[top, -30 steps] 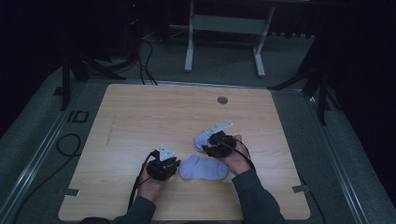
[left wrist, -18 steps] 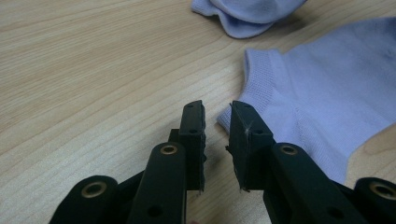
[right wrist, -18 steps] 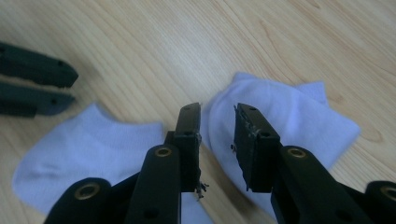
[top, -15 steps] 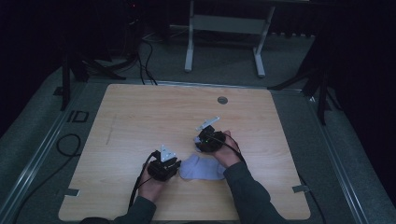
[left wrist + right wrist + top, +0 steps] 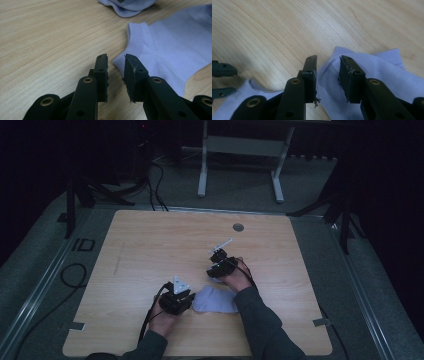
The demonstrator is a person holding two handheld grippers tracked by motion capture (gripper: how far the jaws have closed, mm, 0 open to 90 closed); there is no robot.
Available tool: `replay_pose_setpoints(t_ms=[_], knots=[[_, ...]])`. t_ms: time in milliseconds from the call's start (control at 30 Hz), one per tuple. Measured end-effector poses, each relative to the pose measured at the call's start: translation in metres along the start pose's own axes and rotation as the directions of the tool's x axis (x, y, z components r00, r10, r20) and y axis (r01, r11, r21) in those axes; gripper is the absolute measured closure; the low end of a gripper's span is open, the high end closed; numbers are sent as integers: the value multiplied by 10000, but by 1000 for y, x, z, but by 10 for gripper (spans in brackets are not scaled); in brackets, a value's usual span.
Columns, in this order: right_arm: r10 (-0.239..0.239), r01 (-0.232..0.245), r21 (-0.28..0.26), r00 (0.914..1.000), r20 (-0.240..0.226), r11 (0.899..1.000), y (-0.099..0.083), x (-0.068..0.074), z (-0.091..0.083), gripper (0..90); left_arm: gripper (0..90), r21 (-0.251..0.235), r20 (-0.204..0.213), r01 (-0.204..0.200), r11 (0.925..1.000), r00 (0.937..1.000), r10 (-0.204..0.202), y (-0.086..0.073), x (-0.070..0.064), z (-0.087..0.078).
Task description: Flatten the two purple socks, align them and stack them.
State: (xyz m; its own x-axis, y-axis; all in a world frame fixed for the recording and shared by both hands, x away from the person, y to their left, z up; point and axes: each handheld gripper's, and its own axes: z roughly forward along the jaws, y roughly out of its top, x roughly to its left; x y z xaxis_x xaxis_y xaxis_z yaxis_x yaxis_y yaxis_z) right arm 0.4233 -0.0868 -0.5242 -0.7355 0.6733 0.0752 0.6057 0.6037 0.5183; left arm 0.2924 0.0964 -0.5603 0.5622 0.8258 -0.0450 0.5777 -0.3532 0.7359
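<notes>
On the near half of a wooden table [image 5: 150,245], toward the right, a pale lilac sock [image 5: 216,300] lies flat between the person's two hands. A second lilac sock [image 5: 372,75], bunched, sits just beyond it under the right gripper [image 5: 327,75], whose jaws stand apart with a raised fold of that fabric between them, not pinched. The left gripper [image 5: 116,72] rests at the flat sock's left, its jaws slightly apart at the ribbed cuff [image 5: 135,37], gripping nothing. A small round grommet [image 5: 238,227] is set in the far tabletop. Beyond the table stand a grey metal frame [image 5: 240,150] and trailing floor cables [image 5: 155,185].
</notes>
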Motion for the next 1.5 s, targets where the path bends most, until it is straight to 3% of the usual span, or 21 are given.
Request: replay_pose_setpoints(t_ms=[200, 333, 567, 667, 1100, 1233, 1500], knots=[[315, -307, 407, 9993, -192, 9987, -2, -4, 10, 676, 726, 32, 45, 25, 10000, 10000, -25, 0, -1, 0], [610, -598, 372, 9976, -319, 9975, -1, -6, 11, 712, 723, 89, 62, -15, 10000, 10000, 15, 0, -1, 1], [717, -705, 351, 9969, -332, 9969, -1, -9, 9, 871, 723, 108, 83, -27, 9999, 10000, 26, 0, -1, 1], [706, -699, 227, 9969, -333, 9973, -1, -7, 7, 892, 722, 128, 102, -28, 9999, 9999, 27, 0, -1, 1], [612, -630, -766, 9978, -254, 9951, -2, -4, -24, 897, 724, 141, 87, -12, 9999, 10000, 11, 1, 1, 0], [569, -587, -1207, 9982, -185, 9909, -6, -6, -39, 896, 726, 90, 57, 72, 9999, 10000, -73, 1, 1, 0], [797, -784, -1562, 9968, 20, 9846, -19, -17, -59, 896, 725, 81, 23, 84, 9999, 10000, -84, 0, 1, -1]])
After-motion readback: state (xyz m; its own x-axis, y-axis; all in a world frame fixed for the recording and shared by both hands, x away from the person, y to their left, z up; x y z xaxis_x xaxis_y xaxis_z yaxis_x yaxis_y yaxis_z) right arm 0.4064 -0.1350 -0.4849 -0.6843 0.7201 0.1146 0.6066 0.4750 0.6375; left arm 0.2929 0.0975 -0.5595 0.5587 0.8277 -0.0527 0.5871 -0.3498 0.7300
